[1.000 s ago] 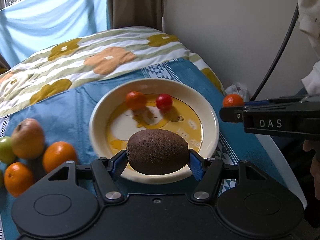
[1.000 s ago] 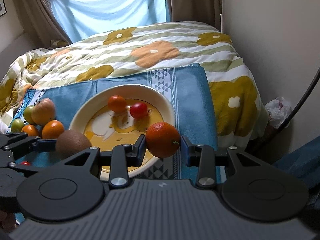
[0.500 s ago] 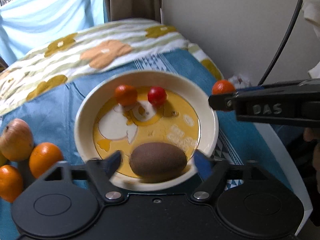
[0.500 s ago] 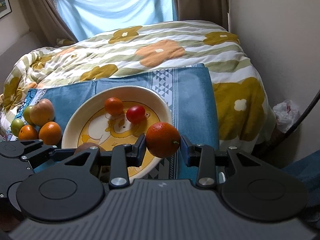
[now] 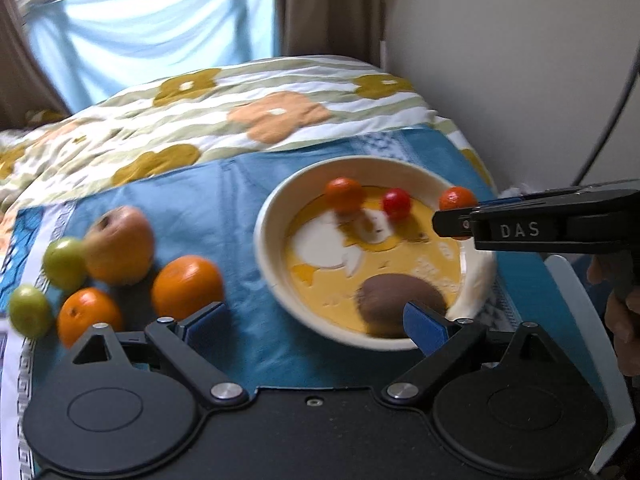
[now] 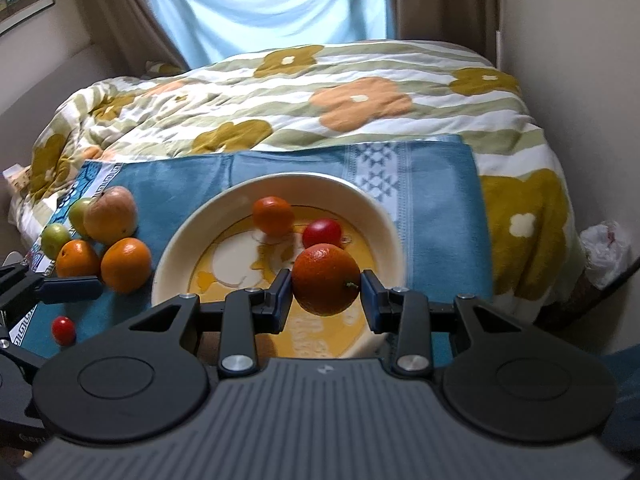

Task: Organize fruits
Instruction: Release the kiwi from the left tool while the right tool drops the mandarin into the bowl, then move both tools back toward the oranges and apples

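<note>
A cream bowl (image 5: 276, 216) (image 6: 176, 240) with a yellow inside stands on a blue cloth. In it lie a brown kiwi (image 5: 396, 304), a small orange (image 5: 344, 194) (image 6: 273, 215) and a red cherry tomato (image 5: 396, 203) (image 6: 322, 232). My left gripper (image 5: 316, 326) is open and empty, near the bowl's front left rim. My right gripper (image 6: 325, 294) is shut on an orange mandarin (image 6: 325, 285) (image 5: 456, 199) and holds it over the bowl's right side. Left of the bowl lie an apple (image 5: 120, 244), two oranges (image 5: 186, 286) and two green fruits (image 5: 64, 262).
A lone cherry tomato (image 6: 63, 329) lies on the cloth at the front left. The floral duvet (image 6: 320, 92) covers the bed behind. A wall (image 5: 500, 60) runs along the right, with a white bag (image 6: 606, 246) on the floor beside the bed.
My left gripper opened and let the kiwi go into the bowl, then swung left toward the loose fruit. My right gripper carried the mandarin in over the bowl.
</note>
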The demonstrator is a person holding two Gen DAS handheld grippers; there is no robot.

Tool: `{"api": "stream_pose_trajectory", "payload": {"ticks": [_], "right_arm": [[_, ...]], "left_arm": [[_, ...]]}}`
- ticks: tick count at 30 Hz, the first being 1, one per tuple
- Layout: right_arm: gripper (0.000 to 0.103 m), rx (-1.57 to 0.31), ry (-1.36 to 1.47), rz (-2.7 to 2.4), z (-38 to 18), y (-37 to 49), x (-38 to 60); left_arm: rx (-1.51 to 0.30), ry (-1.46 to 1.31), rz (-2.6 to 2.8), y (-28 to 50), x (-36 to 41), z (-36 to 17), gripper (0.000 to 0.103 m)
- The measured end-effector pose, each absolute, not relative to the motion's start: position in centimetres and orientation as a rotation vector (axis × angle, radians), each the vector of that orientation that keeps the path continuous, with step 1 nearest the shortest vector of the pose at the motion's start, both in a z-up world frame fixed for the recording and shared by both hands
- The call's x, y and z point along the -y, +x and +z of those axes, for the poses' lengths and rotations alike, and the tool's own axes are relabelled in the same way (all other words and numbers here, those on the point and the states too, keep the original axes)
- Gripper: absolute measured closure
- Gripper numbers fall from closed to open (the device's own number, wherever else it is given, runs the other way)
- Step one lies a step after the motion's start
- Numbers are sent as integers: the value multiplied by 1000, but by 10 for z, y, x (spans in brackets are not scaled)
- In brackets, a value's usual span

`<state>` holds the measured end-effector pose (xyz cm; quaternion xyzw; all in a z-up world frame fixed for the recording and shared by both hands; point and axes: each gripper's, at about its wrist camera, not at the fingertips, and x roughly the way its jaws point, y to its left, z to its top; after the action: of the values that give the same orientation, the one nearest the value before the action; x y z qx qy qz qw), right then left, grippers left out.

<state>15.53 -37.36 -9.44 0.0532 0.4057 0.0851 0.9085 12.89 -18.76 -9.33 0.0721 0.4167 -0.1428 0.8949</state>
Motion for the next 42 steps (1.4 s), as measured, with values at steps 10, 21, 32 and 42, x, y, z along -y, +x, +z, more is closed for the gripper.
{"api": "stream_pose_trajectory", "payload": {"ticks": [10,21,32,42], "right_arm": [[52,-870,107,213,-108,156,354],[49,-885,122,179,-114,150,360],[0,-780,78,150,-90,132,358],[0,-760,102,175,-67,116,352]], "left_arm": [[-856,105,-224,115,162,-91,6],[-853,102,-214,110,162,-91,6],[-842,68,-181,95,151,-78,6],[-779,45,-128,69,131,-52,6]]}}
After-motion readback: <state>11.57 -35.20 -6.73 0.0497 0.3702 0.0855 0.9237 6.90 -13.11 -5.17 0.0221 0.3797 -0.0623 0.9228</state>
